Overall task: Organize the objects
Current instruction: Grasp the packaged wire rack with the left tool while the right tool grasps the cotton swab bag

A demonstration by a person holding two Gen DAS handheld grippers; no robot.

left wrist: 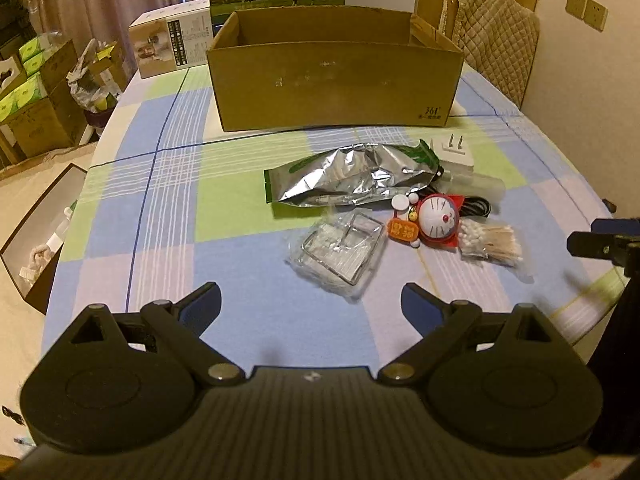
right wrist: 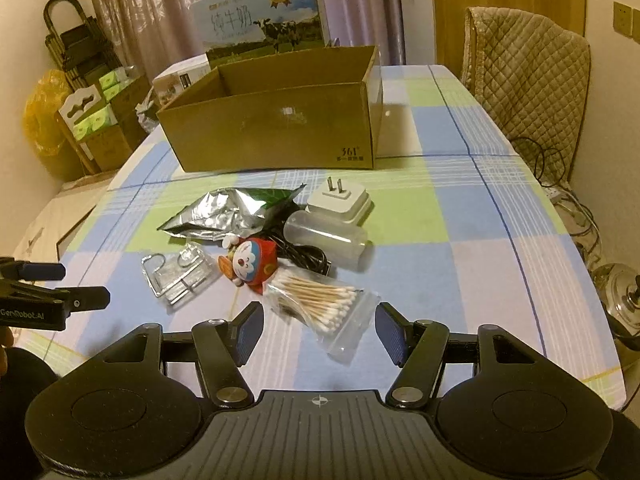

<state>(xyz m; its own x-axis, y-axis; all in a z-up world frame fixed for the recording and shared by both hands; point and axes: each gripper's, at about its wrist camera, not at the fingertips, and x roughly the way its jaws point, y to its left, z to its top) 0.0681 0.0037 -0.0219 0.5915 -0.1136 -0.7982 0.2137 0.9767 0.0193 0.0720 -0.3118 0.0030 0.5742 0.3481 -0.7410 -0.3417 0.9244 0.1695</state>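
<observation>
Cardboard box (left wrist: 336,92) sits empty at back of table w/ all items still piled in front, so it's the approach step: both grippers open & holding nothing, right gripper (right wrist: 319,330) nearest cotton swab bag (right wrist: 320,304), left gripper (left wrist: 311,302) near clear plastic tray (left wrist: 340,248); next = close on one & carry to box.

A big table with a cloth of blue, green and white squares (left wrist: 168,208) fills the room. Behind it stands a milk carton with a cow picture (right wrist: 264,24), and beside that a small white box (left wrist: 172,44). A chair with a brown quilted cover (right wrist: 528,80) sits at the far side, near the wall plugs (left wrist: 586,8). Pink curtains (right wrist: 152,4) hang at the back. On the floor are boxes of green packs (left wrist: 28,92) (stacked up), a yellow bag (right wrist: 44,120), some wires (right wrist: 560,184) and a shiny pot lid (right wrist: 624,300).
</observation>
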